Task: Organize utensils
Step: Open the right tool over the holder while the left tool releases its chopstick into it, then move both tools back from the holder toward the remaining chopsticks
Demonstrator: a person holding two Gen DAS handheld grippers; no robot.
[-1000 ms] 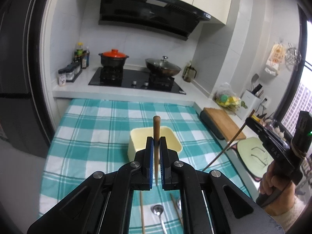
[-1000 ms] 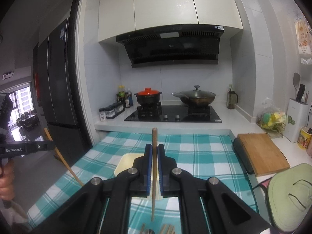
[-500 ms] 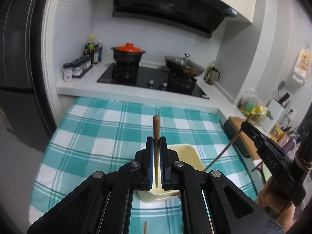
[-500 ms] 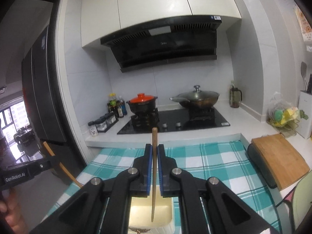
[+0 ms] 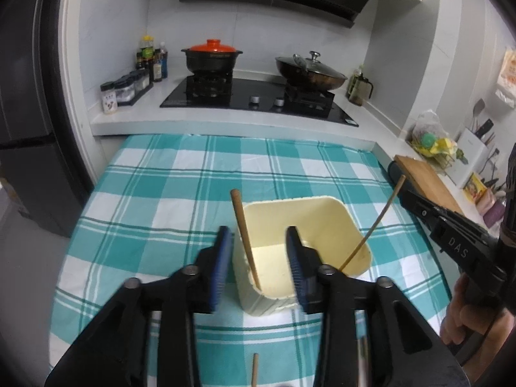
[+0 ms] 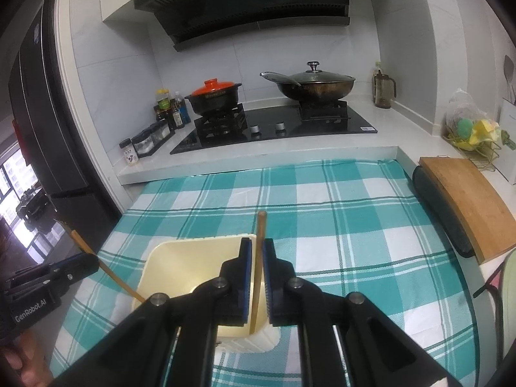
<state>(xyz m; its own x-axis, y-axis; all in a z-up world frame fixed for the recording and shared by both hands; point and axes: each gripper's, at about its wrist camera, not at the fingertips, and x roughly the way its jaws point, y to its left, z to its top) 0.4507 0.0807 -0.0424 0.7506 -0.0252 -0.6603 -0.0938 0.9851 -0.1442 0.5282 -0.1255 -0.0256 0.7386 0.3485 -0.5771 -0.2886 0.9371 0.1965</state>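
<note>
A cream square holder (image 5: 329,213) stands on the teal checked tablecloth (image 5: 161,200). My left gripper (image 5: 259,251) is open just above its near rim. A wooden chopstick (image 5: 245,235) leans free inside the holder between the jaws. My right gripper (image 6: 256,261) is shut on a second wooden chopstick (image 6: 259,258), held upright over the holder (image 6: 180,264), its lower end at the holder's right rim. In the left wrist view that chopstick (image 5: 374,222) slants into the holder from the right gripper's black body (image 5: 451,242).
Another chopstick (image 5: 254,369) lies on the cloth near the front edge. A hob with a red-lidded pot (image 5: 211,54) and a wok (image 5: 309,72) sits behind the table. A wooden cutting board (image 6: 467,206) lies at the right.
My left gripper has opened and let go of its chopstick, which now leans in the holder. Both grippers have moved down and forward over the holder.
</note>
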